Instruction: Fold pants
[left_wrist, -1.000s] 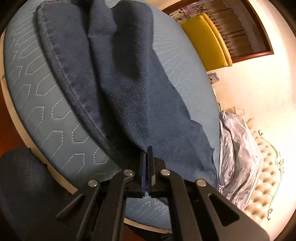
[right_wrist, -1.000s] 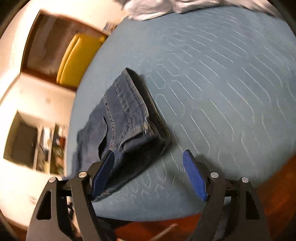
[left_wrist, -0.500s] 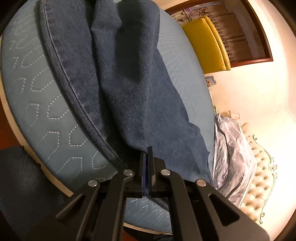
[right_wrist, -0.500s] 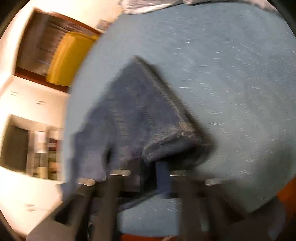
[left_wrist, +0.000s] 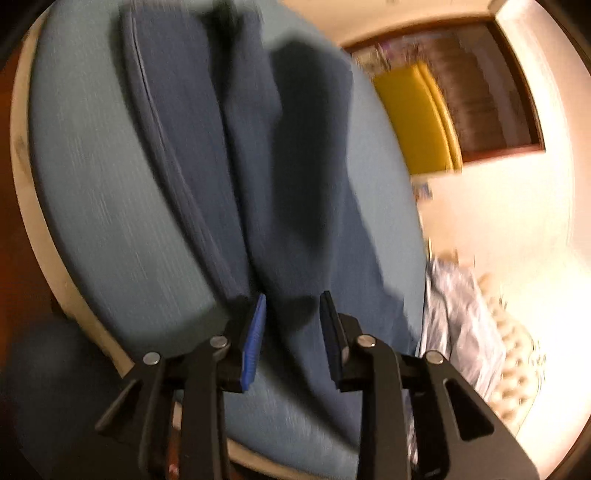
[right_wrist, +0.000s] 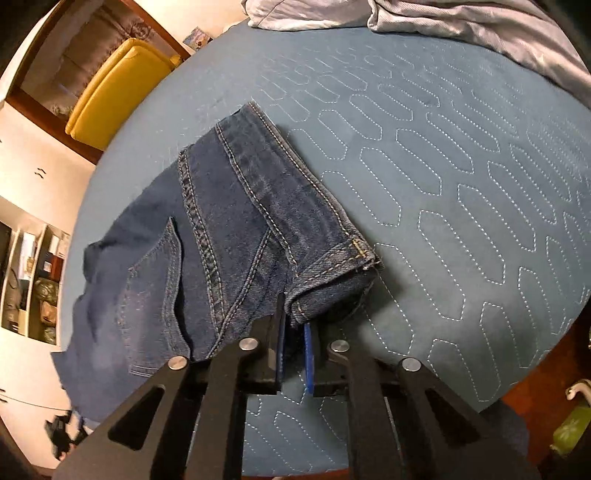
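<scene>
My left gripper (left_wrist: 291, 321) is hovering low at the near edge of the bed (left_wrist: 110, 206), its blue-padded fingers (left_wrist: 254, 338) standing partly apart with dark denim lying between and just beyond them. I cannot tell through the motion blur whether either pad is touching the cloth; nothing is pinched. The jeans (left_wrist: 266, 155) are stretching away from my left gripper across the quilted blue bed cover, a seamed edge running along their left side, the far end lost in blur.

My right gripper (right_wrist: 294, 354) is sitting at the near edge of the same bed, its fingers (right_wrist: 308, 356) drawn close together with only a narrow gap. They are reaching under the folded waistband end of the jeans (right_wrist: 229, 240), and a strip of denim appears to be lying between them, though I cannot tell if the grip is firm. From this side the jeans are lying folded near the bed's near-left edge, with stitched seams and a back pocket facing up, and the waistband corner is pointing toward the middle of the bed.

Beyond the jeans, crumpled grey bedding (right_wrist: 461, 26) is bunching along the far edge of the bed. Past the far-left edge, a yellow chair (right_wrist: 118, 85) is standing against a wood-framed opening, and shelves (right_wrist: 33, 284) are lining the wall at the left.
</scene>
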